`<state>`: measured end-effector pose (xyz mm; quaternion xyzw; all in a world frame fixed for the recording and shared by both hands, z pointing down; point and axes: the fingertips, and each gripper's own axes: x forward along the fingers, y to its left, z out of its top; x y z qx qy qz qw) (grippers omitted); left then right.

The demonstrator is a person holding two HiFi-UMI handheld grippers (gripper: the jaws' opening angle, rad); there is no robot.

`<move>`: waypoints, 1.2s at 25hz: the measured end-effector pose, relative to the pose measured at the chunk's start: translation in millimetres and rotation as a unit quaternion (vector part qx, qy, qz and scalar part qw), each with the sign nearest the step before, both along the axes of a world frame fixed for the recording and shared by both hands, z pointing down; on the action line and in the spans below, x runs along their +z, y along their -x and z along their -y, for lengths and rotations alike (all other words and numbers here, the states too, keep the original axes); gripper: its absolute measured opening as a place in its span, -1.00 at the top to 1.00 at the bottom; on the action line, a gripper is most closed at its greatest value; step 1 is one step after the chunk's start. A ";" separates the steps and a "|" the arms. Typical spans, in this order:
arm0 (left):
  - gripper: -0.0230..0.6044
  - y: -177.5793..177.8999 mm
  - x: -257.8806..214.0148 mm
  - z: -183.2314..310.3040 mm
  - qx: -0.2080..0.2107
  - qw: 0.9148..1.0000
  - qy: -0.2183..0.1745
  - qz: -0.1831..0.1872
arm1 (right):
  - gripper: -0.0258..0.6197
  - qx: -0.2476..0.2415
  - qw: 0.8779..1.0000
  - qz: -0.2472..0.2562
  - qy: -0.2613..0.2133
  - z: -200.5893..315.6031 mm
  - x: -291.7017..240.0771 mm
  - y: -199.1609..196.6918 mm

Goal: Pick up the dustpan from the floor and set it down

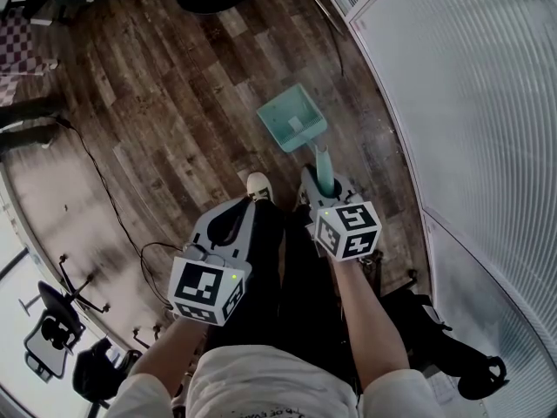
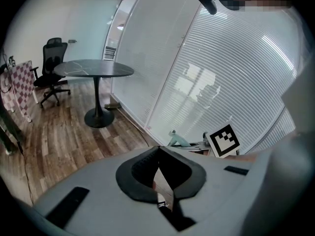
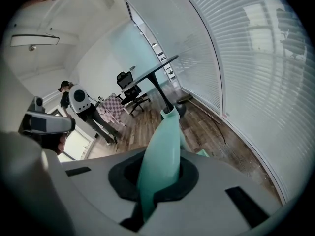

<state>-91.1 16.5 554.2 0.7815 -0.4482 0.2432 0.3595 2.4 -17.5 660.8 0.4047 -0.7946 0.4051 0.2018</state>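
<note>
Left hand-held gripper [image 1: 251, 202] pressed together, empty, parked aside. Right hand-held gripper [image 1: 324, 190] pinching dustpan [image 1: 291, 120] handle, pan seemingly clear of floor [image 1: 174, 103], ready for setting down.

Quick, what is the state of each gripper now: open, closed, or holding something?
Left gripper: closed, holding nothing.
Right gripper: closed on the handle of the dustpan.

This looks like an office. A swivel chair [image 2: 53, 65] sits by a round table [image 2: 94, 69] on wood flooring [image 2: 64, 132], with striped glass partitions [image 2: 231, 82] alongside.
</note>
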 end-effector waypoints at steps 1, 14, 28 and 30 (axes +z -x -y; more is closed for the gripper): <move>0.85 -0.4 -1.5 0.1 0.000 1.000 -0.001 0.000 | 0.85 -0.001 1.000 0.001 -0.002 -1.1 -3.8 -0.5; 0.85 0.3 -45.8 -3.1 -0.005 1.000 -0.022 -0.005 | 0.85 -0.026 0.999 0.019 -0.018 -18.4 -89.2 -3.2; 0.85 -14.5 -123.4 -19.7 0.016 0.998 -0.057 -0.019 | 0.85 -0.038 0.999 0.027 -0.025 -48.6 -196.8 -10.0; 0.85 -19.7 -135.1 -22.9 0.024 0.998 -0.061 -0.022 | 0.85 -0.033 0.999 0.029 -0.027 -51.0 -209.4 -11.7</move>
